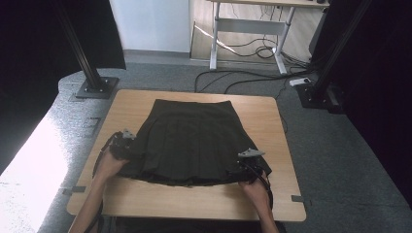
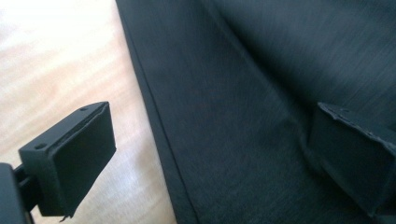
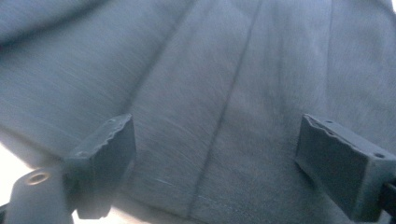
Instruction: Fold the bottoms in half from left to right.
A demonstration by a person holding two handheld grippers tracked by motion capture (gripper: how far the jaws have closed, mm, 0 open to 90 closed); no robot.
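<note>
A black pleated skirt (image 1: 189,141) lies flat on the wooden table (image 1: 272,121), waistband at the far side and hem toward the person. My left gripper (image 1: 130,144) sits at the skirt's near left corner. In the left gripper view its jaws (image 2: 210,126) stand wide apart: one over bare wood (image 2: 60,60), the other over the skirt (image 2: 243,93), whose side edge runs between them. My right gripper (image 1: 247,161) is at the near right corner. Its jaws (image 3: 217,135) are spread over the pleated cloth (image 3: 210,84) just above the hem, gripping nothing.
Two black frame posts stand on base plates beyond the table, at back left (image 1: 94,87) and back right (image 1: 316,94). A white-legged desk (image 1: 252,29) with cables beneath it is farther back. A bare strip of table (image 1: 184,199) runs along the near edge.
</note>
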